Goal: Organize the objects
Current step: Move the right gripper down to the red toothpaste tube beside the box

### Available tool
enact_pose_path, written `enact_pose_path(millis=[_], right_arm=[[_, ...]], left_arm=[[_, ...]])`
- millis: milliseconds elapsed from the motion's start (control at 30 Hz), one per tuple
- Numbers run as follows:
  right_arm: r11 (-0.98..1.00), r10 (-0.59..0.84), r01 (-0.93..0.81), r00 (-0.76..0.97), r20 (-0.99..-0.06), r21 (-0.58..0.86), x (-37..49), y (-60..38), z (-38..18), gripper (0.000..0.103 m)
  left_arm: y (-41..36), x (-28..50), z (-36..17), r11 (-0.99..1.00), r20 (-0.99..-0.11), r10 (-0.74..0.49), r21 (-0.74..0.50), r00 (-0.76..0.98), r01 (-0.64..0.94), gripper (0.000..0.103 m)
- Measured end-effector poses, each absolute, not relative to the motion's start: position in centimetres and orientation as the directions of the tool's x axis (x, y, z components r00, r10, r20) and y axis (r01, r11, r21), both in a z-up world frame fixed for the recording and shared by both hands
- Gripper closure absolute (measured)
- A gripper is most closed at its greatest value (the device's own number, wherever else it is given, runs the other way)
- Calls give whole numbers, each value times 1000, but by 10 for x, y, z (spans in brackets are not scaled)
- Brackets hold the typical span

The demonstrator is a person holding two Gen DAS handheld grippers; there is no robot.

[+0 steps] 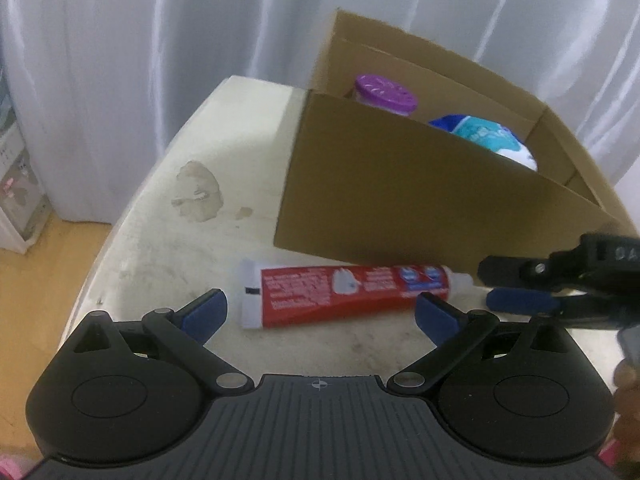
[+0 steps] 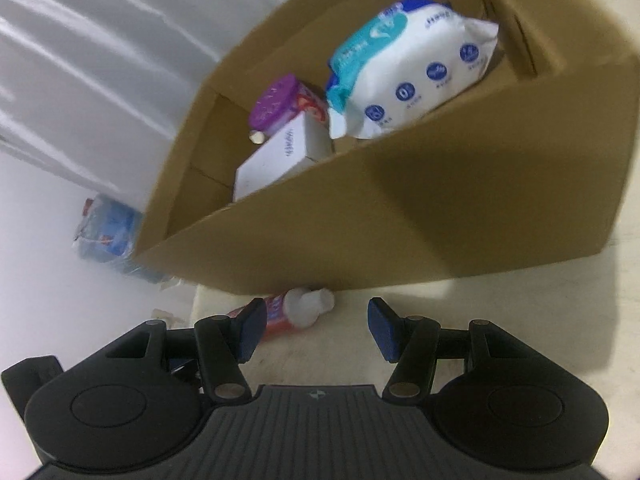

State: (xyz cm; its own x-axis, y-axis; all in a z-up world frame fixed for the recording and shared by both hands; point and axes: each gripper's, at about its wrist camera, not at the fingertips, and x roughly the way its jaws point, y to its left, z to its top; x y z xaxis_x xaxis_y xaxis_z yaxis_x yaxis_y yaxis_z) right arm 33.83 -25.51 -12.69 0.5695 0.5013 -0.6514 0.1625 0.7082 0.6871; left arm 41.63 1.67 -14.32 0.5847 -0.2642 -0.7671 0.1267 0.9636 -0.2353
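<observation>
both sets of fingers stand apart, nothing held: left gripper (image 1: 320, 312), right gripper (image 2: 316, 328). toothpaste tube (image 1: 340, 294) lies flat on table (image 1: 168, 248), just in front of cardboard box (image 1: 400, 196). likely light, soft, squashy; i'd pinch mid-body, gently, not the cap.

- Looks like a home room – white curtains (image 1: 120, 60) across the whole back, wood-tone floor (image 1: 48, 264) below.
- Worn, stained cream table (image 1: 168, 240) w/ a cardboard box (image 1: 400, 200) of household stuff: toothpaste (image 1: 344, 294), wipes pack (image 2: 408, 64), purple-lidded tub (image 1: 386, 92).
- Small white shelf unit (image 1: 16, 184) at the edge.
</observation>
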Motion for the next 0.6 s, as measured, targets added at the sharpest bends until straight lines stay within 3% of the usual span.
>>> enact_pose_path(millis=[300, 600], right_arm=[[709, 539, 108, 554, -634, 697, 340, -239, -128, 47], [721, 529, 110, 550, -646, 684, 331, -244, -128, 59]], left_arm=[[19, 425, -148, 953, -765, -300, -261, 571, 150, 1], [0, 412, -147, 959, -770, -282, -236, 572, 154, 1]])
